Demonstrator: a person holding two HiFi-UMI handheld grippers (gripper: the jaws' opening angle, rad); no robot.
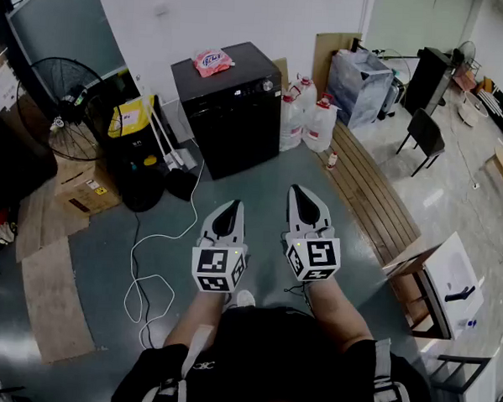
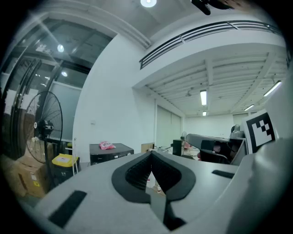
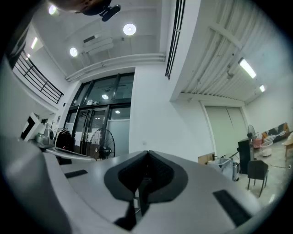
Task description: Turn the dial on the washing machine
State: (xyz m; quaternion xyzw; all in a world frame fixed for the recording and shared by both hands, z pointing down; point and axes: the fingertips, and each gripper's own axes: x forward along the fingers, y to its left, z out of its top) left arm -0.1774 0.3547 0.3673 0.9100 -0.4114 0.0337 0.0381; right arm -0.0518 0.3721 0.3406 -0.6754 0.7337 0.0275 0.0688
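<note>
Left gripper (image 1: pixel 231 207) and right gripper (image 1: pixel 299 192) are clenched, empty. The washing machine (image 1: pixel 230 123) dial (image 1: pixel 268 85) sits well ahead of the fingers, untouched. Whole job left!

Black washing machine (image 1: pixel 230 119) against the white wall (image 1: pixel 244 15), small dial (image 1: pixel 268 86) on its upper-right front

My head camera looks steeply down from above the grey floor (image 1: pixel 262 167), with the black box-shaped washing machine (image 1: pixel 227 102) well ahead by the white wall (image 1: pixel 245 11). The left gripper view sits low, facing level across the room at that washing machine (image 2: pixel 111 152), far off. The right gripper view tilts up towards wall and ceiling (image 3: pixel 137 68). All three share the round black pedestal fan (image 1: pixel 67 106) (image 2: pixel 43 128) (image 3: pixel 104 145).
</note>
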